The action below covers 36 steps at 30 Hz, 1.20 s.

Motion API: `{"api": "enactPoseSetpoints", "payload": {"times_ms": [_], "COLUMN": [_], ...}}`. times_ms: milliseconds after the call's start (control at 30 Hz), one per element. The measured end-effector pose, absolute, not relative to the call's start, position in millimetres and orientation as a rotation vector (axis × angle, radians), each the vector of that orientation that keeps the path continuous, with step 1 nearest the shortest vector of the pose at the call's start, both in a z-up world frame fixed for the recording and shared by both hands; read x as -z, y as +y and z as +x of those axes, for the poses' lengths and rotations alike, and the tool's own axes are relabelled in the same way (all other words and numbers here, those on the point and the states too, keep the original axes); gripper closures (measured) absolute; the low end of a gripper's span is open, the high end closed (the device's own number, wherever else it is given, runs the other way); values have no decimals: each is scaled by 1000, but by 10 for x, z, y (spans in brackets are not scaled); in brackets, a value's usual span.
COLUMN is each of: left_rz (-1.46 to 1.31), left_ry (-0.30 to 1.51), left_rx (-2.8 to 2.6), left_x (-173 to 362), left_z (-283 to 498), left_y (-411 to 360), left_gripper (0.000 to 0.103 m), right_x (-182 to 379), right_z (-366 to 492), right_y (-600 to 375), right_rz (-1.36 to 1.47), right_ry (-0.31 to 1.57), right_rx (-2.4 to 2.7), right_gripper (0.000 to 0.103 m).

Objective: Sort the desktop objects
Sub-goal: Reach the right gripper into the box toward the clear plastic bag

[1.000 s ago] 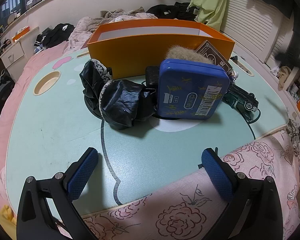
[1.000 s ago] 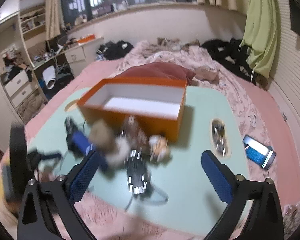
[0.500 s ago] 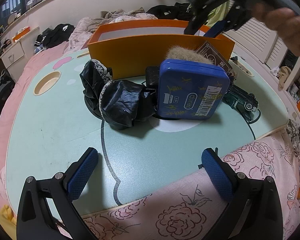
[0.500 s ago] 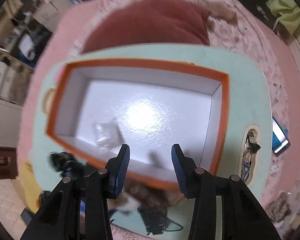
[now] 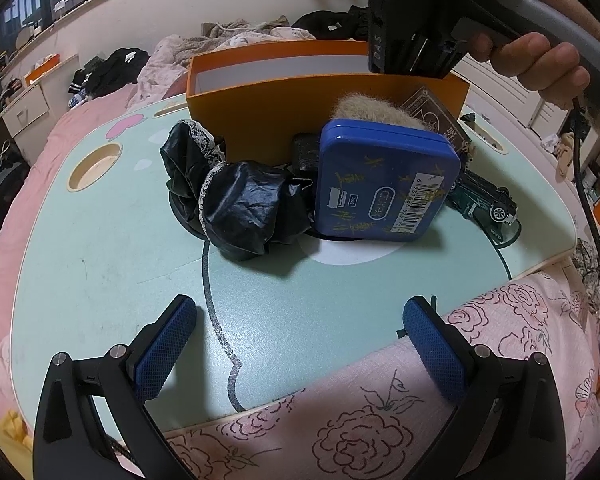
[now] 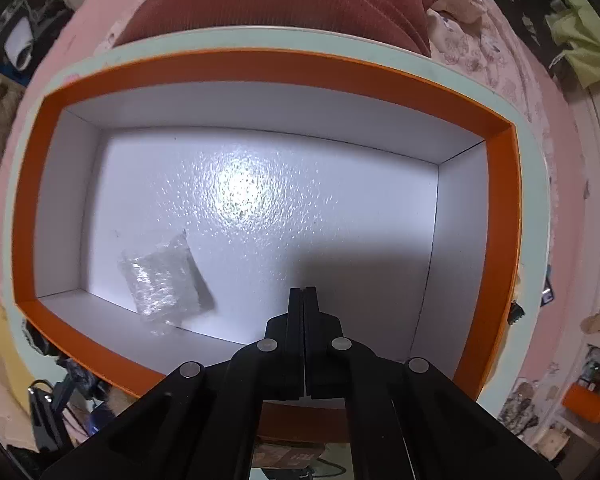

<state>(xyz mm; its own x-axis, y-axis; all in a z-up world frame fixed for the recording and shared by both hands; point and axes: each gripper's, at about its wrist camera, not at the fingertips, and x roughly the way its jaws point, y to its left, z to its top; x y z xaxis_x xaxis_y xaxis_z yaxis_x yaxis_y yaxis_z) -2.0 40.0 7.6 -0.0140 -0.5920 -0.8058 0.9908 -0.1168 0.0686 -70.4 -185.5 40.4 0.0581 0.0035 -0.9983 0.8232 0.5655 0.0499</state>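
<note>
My right gripper [image 6: 304,296] now over orange box [image 6: 260,66]; jaws shut, empty, wider half second ago. Clear plastic packet [image 6: 164,284] lies on box floor, ahead-left: drop judged done. My left gripper [image 5: 300,328] idle, jaws wide. Blue tin [image 5: 384,180], black cloth [image 5: 240,204], toy car [image 5: 484,200] on table [image 5: 100,248], unsorted.

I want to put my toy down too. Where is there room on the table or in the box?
The orange box has a bare white floor right of the clear plastic packet. The green table is bare left of the black bundle. It is crowded around the blue tin and toy car.
</note>
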Motion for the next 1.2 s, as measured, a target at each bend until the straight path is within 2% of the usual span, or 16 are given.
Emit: {"api": "enactPoseSetpoints", "payload": {"times_ms": [200, 400, 433, 500, 567, 667, 767, 800, 867, 1000, 1200], "left_rz": [831, 833, 833, 833, 833, 834, 833, 835, 840, 830, 830], "left_ry": [642, 641, 640, 639, 639, 638, 637, 636, 624, 633, 630], "left_rx": [1520, 1524, 1524, 1525, 1526, 1528, 1530, 1532, 1529, 1538, 1543], "left_x": [-78, -81, -78, -77, -78, -78, -79, -78, -78, -80, -82], "left_z": [-34, -34, -33, -30, -30, -31, -33, -33, -63, -47, -62], "left_y": [394, 390, 393, 395, 392, 392, 394, 398, 407, 395, 385], "left_gripper": [0, 0, 0, 0, 0, 0, 0, 0, 0, 0, 0], "right_x": [-859, -1198, -1189, -1107, -1049, -846, -552, -399, -372, -374, -656], "right_z": [-984, -836, -817, -733, -641, -503, -491, -487, -485, -428, -478], "right_y": [-1868, -1861, -1870, -1896, -1861, -1865, -1961, -1995, -2008, -1959, -1958], "right_rz": [833, 782, 753, 718, 682, 670, 707, 715, 732, 742, 819], "right_ry": [1175, 1134, 1176, 1279, 1323, 1438, 1537, 1591, 1568, 1552, 1387], "right_rx": [691, 722, 755, 772, 774, 833, 899, 922, 926, 866, 780], "right_gripper": [102, 100, 96, 58, 54, 57, 77, 89, 99, 101, 101]}}
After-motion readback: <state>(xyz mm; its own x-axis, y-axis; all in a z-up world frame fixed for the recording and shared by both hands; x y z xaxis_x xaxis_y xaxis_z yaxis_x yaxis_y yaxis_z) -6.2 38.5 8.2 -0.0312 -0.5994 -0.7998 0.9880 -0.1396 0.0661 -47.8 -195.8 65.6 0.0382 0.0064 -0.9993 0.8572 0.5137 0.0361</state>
